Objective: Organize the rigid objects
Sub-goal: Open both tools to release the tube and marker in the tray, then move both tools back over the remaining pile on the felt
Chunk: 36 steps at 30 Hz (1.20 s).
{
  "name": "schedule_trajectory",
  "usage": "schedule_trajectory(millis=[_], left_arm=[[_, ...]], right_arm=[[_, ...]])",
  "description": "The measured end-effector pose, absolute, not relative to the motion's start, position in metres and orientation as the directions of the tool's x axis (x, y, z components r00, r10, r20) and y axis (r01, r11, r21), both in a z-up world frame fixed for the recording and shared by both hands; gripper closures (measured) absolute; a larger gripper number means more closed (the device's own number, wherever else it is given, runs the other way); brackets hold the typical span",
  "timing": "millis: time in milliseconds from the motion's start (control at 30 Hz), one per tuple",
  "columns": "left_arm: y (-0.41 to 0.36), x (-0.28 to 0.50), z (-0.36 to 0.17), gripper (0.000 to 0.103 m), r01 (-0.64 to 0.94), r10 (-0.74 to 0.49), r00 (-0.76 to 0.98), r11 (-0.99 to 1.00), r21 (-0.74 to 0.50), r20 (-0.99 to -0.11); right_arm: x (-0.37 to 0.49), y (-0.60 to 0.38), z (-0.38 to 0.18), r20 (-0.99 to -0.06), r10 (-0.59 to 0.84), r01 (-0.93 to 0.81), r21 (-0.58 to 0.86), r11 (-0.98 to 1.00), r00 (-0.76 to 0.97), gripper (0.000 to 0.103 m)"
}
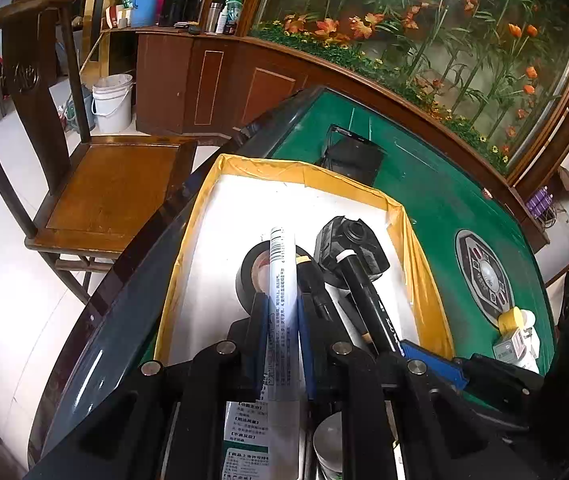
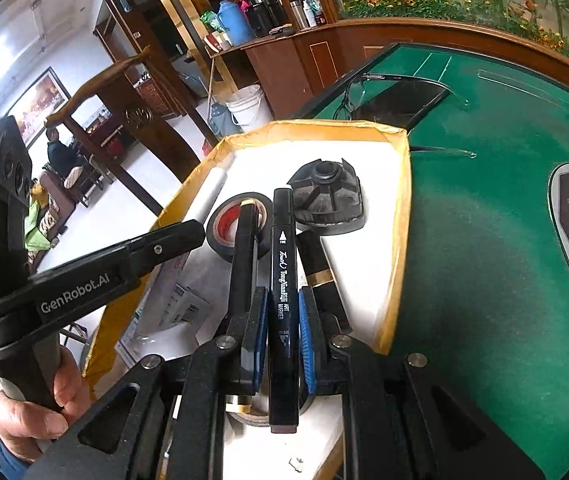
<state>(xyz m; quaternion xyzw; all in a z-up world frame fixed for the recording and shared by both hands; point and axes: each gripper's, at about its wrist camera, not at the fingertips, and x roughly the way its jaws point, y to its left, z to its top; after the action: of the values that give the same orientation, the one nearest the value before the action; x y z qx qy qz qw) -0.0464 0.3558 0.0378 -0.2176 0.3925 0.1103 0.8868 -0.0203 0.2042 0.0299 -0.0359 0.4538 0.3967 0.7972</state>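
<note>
The left hand-held gripper (image 1: 283, 322) is clamped tight on a white printed tube (image 1: 282, 300), held lengthwise so that its tip reaches out over the white floor of the yellow-rimmed tray (image 1: 400, 216), which sits at the corner of the green desk (image 1: 436, 196) nearest the wooden chair (image 1: 112, 188). The right hand-held gripper (image 2: 283, 322) is likewise closed on a black art marker (image 2: 283, 280), gripped near its middle and aimed down into the same tray. Both pieces seem to be carried this way so they can be laid flat among what is already gathered there: a roll of black tape (image 2: 236, 224), a black ribbed plastic part (image 2: 326, 196), and a black pen with a gold band (image 2: 320, 264) lying under the marker. A small yellow-capped bottle (image 1: 514, 320) stands outside the tray on the green felt, apparently not yet collected, so the sorting looks partly done.
</note>
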Motion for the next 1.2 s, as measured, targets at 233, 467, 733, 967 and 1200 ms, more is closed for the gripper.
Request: schedule_trajectory(millis=[233, 467, 733, 967, 1200], left_arm=[[0.35, -0.044, 0.04, 0.071, -0.366, 0.039, 0.66, 0.889, -0.275, -0.75], [0.349, -0.053, 0.046, 0.043, -0.373, 0.054, 0.681, 0.884, -0.283, -0.73], [0.339, -0.065, 0.059, 0.033, -0.367, 0.055, 0.702, 0.883, -0.294, -0.71], [0.32, -0.076, 0.074, 0.033, -0.345, 0.058, 0.723, 0.894, -0.287, -0.688], [0.289, -0.08, 0.089, 0.033, -0.299, 0.046, 0.743, 0.915, -0.27, -0.667]], right_arm=[[-0.026, 0.207, 0.03, -0.754, 0.586, -0.676, 0.269, 0.686, 0.295, 0.089], [-0.031, 0.204, 0.032, -0.748, 0.581, -0.694, 0.231, 0.681, 0.321, 0.085], [-0.043, 0.189, 0.05, -0.702, 0.616, -0.716, 0.217, 0.664, 0.358, 0.063], [-0.047, 0.156, 0.069, -0.656, 0.657, -0.707, 0.258, 0.659, 0.372, 0.062], [-0.039, 0.103, 0.089, -0.604, 0.696, -0.694, 0.306, 0.652, 0.387, 0.061]])
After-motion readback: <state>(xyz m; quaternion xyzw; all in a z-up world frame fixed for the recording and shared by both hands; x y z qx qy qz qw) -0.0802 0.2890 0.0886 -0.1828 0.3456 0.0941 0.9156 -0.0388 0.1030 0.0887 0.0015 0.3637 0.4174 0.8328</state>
